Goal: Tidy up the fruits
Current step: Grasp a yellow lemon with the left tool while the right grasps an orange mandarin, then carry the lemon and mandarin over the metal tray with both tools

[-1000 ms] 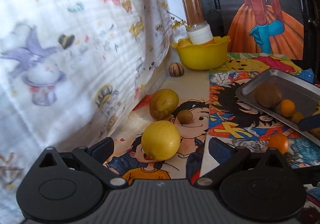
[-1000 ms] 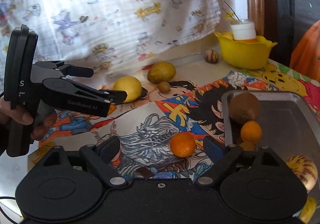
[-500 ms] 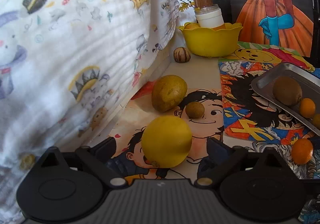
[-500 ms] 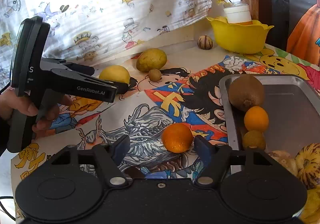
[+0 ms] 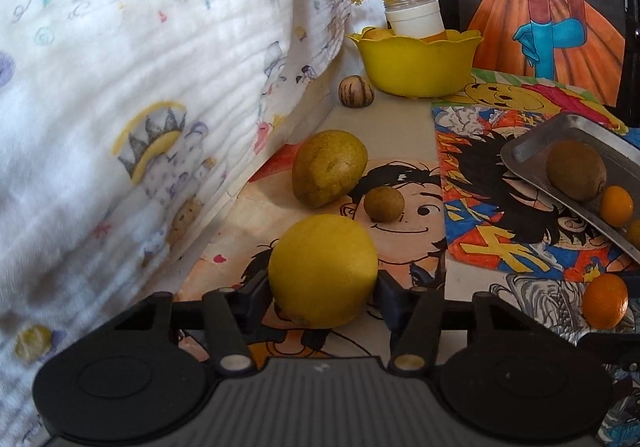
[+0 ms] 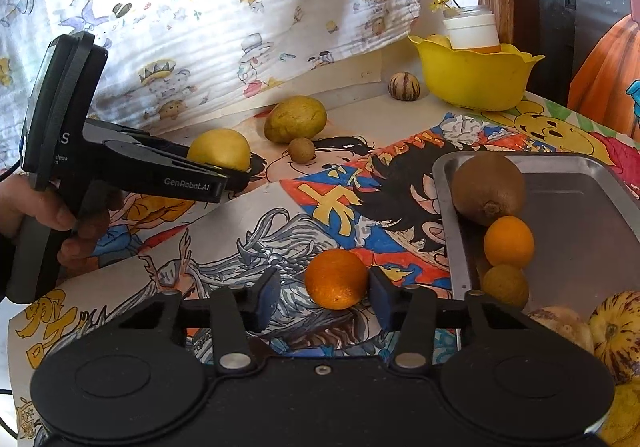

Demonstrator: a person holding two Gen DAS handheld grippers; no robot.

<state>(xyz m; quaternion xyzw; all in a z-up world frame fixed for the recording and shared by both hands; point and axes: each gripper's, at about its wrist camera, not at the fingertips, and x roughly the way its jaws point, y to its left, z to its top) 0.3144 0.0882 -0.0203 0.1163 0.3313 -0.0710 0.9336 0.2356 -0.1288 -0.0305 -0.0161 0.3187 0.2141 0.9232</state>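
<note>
While several fruits already lie in the tray (image 6: 580, 183), my left tool (image 5: 323, 289) clamps the lemon (image 5: 322, 271) and my right tool (image 6: 320, 297) straddles, unclenched, the orange (image 6: 337, 278) beside the tray's near-left corner; three fruits wait along the tabletop's far edge.

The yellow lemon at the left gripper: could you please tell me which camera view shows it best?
The left wrist view shows the lemon best: large, central and unobstructed, with the left gripper closed against both its sides. In the right wrist view it is small and distant, its lower part hidden behind that gripper.
</note>
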